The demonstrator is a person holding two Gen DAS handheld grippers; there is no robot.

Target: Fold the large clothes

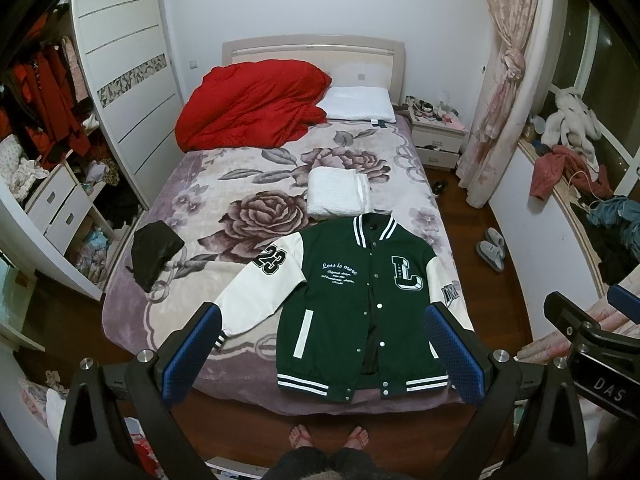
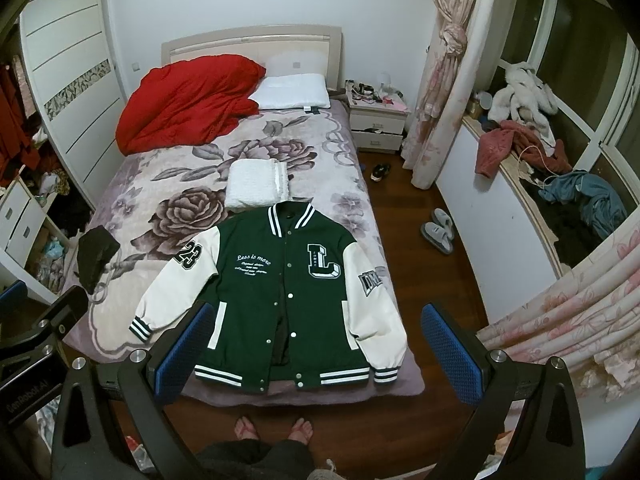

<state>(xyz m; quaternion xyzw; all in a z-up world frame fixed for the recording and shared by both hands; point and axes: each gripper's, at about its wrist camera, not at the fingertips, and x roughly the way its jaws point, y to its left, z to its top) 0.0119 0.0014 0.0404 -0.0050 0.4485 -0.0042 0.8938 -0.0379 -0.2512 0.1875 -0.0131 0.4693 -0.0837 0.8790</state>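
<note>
Green varsity jacket [image 1: 360, 300] lay flat, front up, at bed [image 1: 192, 216] foot, both tools spread wide, holding nothing, left tool [image 1: 324, 356], right tool [image 2: 316, 352], only right view showed both cuffs, only left view open wardrobe [image 1: 44, 92]

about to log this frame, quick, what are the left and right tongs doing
Left tongs: open, holding nothing, above the jacket.
Right tongs: open, holding nothing.
</note>
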